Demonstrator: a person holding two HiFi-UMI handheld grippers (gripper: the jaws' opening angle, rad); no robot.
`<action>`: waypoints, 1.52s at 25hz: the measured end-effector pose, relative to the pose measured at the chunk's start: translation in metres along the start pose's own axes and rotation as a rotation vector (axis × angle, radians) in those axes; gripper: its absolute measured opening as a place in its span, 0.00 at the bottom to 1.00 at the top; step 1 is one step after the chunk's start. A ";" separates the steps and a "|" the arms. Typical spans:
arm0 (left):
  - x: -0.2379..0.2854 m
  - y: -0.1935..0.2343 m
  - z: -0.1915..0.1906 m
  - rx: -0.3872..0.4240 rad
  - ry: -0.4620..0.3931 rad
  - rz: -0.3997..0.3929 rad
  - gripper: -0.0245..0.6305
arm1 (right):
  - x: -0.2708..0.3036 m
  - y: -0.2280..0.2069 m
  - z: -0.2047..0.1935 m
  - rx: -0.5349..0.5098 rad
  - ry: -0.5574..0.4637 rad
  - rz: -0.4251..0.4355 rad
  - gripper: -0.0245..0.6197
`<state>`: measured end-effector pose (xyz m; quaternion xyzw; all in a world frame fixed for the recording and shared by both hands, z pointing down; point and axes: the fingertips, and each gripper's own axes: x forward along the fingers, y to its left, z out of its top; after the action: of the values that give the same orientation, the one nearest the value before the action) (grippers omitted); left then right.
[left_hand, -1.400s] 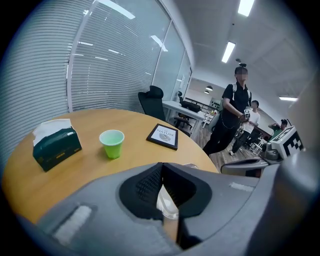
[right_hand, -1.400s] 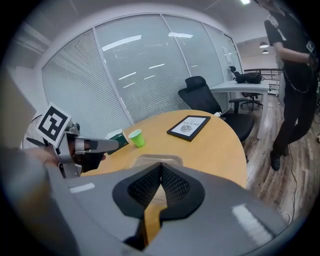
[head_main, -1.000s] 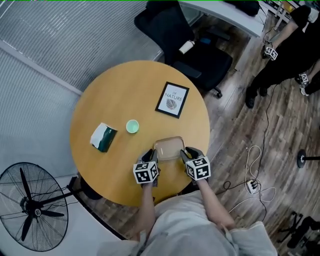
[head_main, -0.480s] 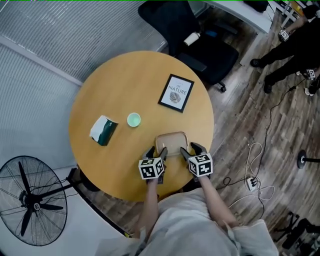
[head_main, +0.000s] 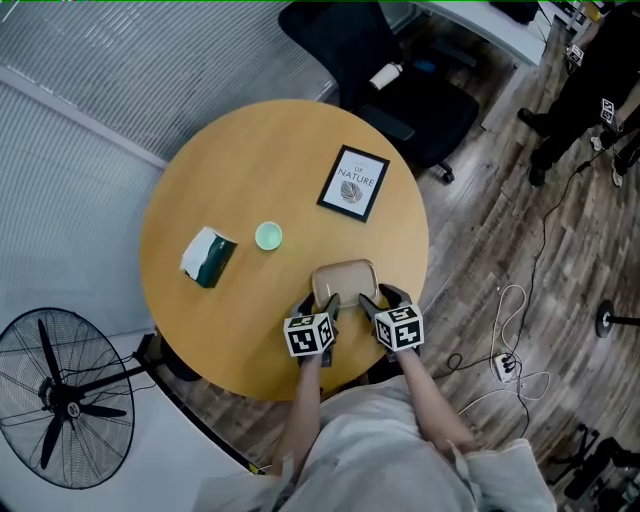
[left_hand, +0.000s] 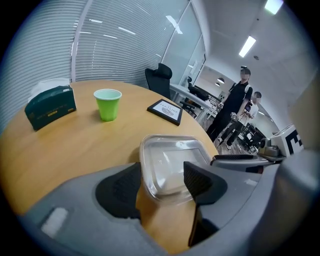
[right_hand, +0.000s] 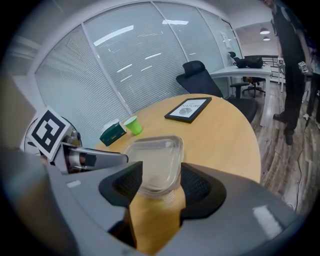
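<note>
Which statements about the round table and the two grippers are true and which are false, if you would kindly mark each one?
1. The clear container lies on the table with its near end between the jaws of the left gripper, which stand apart. True.
2. The jaws of the right gripper are pressed together with nothing between them. False: they stand apart, with the container's end between them.
3. The green cup stands between the tissue box and the framed picture. True.
4. The green cup lies tipped on its side. False: it stands upright, mouth up.
</note>
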<state>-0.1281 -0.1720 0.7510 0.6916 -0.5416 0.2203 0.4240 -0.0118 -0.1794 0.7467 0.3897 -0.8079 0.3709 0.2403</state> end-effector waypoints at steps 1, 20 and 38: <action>-0.001 0.000 0.000 -0.001 -0.003 0.002 0.45 | 0.000 0.002 0.000 -0.004 -0.001 0.000 0.40; -0.026 -0.010 0.011 0.050 -0.063 -0.052 0.45 | -0.019 0.019 0.002 -0.018 -0.056 -0.026 0.40; -0.068 -0.024 0.024 0.107 -0.159 -0.080 0.45 | -0.054 0.043 0.020 -0.047 -0.171 -0.050 0.38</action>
<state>-0.1311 -0.1523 0.6776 0.7495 -0.5330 0.1763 0.3507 -0.0176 -0.1527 0.6800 0.4344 -0.8239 0.3110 0.1889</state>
